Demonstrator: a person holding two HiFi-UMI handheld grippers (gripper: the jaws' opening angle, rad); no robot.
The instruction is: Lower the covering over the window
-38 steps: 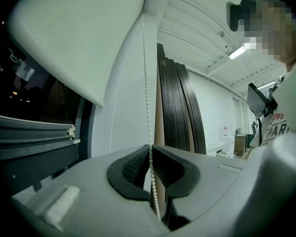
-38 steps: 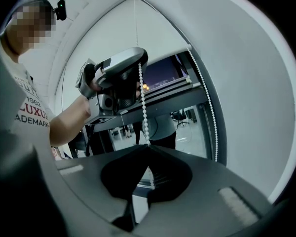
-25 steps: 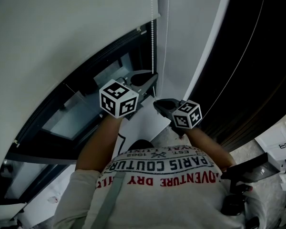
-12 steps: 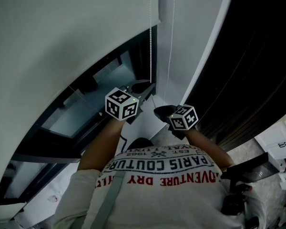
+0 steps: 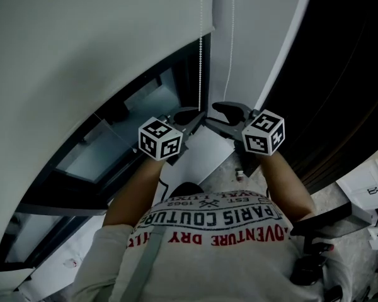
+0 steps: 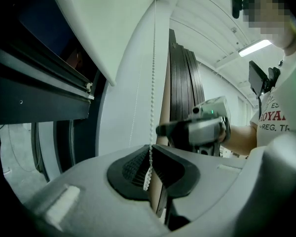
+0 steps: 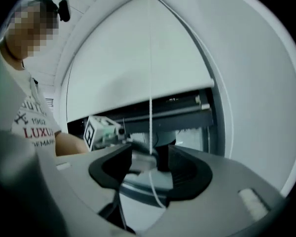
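While the left tongs (image 5: 198, 114) are gripping the chain (image 5: 200, 68), closed tight on its beads, the right tongs (image 5: 213, 113) are standing wide apart. Their jaws have just been opening, and the other strand (image 5: 232, 43) is passing between them without being pressed. In the head view both strands are running from the tongs straight toward 12 o'clock, along the right edge of the blind (image 5: 82, 55), so their long axis is vertical. The blind is hanging toward 10 o'clock from the tongs and is covering only the upper part of the window (image 5: 113, 150); the lower part is not covered yet. The right tongs are sitting just beside the left ones, at about 2 o'clock. I am judging that the coming move is depending on which strand is being pulled down, and the left tongs are the ones holding a strand now. No container is showing.
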